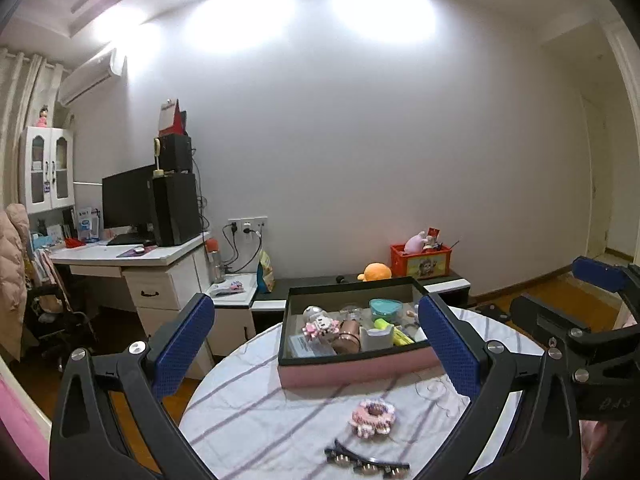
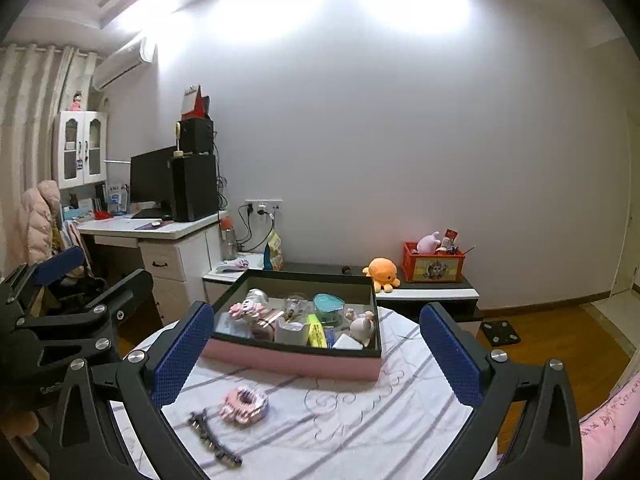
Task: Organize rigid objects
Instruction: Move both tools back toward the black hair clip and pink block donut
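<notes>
my left fingers are spread wide with nothing between them, blue pads framing the lower middle of the left wrist view, and my right fingers are spread just as wide and empty in the right wrist view. between both pairs sits the round tabletop under a white cloth with grey stripes. on it, centre frame, is the box, pink outside and dark inside, open at the top and full of small things: a teal heart-shaped container toward the back, a yellow highlighter lying beside a small white holder, a pink and white block figure at the left, a rose-gold cylinder next to it. in front of the box, on bare cloth, lies a pink doughnut-shaped piece, and just nearer to me, at the bottom edge, a dark hair clip with round studs. in the right wrist view the same two lie lower left, the doughnut at and the clip at, well apart from the box. my other gripper pokes in at the far right of the left view and the far left of the right view. behind the tabletop an orange plush and a red crate sit on a low cabinet against the wall, a desk with a monitor at the left.
</notes>
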{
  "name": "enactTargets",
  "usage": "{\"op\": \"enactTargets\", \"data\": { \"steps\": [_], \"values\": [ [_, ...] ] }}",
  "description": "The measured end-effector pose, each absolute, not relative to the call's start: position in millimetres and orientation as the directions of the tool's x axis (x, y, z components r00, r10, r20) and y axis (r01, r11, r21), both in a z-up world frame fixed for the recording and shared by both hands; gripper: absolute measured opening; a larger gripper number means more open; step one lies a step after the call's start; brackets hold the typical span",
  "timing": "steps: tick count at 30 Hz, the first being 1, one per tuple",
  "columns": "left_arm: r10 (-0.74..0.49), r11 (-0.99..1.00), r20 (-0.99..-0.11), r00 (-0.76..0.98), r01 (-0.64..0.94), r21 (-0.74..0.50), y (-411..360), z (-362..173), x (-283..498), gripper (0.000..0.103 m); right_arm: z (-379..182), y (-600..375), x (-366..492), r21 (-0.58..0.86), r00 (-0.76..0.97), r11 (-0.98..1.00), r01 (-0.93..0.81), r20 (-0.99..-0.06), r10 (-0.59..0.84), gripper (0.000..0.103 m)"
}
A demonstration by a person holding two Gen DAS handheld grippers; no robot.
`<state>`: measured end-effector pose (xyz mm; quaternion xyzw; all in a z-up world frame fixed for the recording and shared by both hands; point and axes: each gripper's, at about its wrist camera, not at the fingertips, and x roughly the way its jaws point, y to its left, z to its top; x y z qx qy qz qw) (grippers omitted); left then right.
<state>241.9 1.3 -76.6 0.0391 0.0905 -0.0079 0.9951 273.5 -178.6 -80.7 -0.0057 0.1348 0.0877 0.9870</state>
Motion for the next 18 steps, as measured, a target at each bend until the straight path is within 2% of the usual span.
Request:
{"op": "enactTargets", "data": {
  "steps": [9,18],
  "values": [
    [-0.012,0.999,-0.152,0.988,0.02,0.05,0,-74,199,0.103,-81,-180,229,-0.015,0.958,0.986,-0.166,-0.241,0.158,0.103],
    [-0.005,0.999,-0.168,0.986,0.014,0.051,-9,-79,195,0.103,-84,-186,207,-0.014,0.96,0.986,-0.163,-0.234,0.156,0.103]
  ]
}}
